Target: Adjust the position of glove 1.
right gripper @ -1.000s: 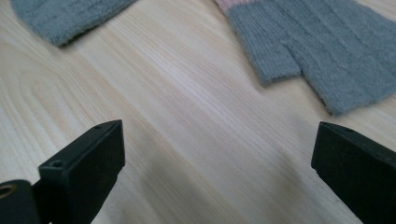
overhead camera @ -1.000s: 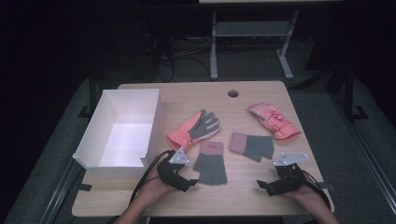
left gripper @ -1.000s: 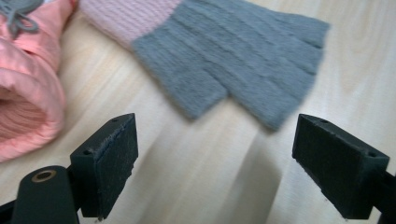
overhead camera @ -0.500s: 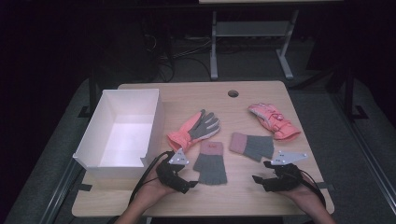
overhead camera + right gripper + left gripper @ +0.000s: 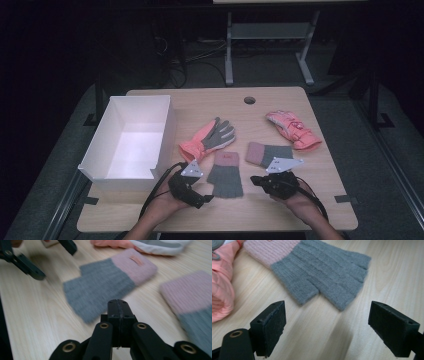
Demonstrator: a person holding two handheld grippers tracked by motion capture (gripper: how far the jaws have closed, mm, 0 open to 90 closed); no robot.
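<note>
while the left hand-held gripper (image 5: 202, 192) stays spread just beside the grey knit glove (image 5: 226, 175) lying flat on the worktop (image 5: 300, 210), the right hand-held gripper (image 5: 257, 180), jaws pressed together and empty, has slid leftward toward it; a grasp looks close, likely bound for the white box (image 5: 127, 137).

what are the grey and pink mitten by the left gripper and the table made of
The mitten looks like soft knitted yarn, probably wool or acrylic: ribbed rows and a fuzzy matte surface show in the left gripper view. The table looks like pale wood or a wood-look laminate, smooth with fine grain lines; which one is hard to tell.
</note>
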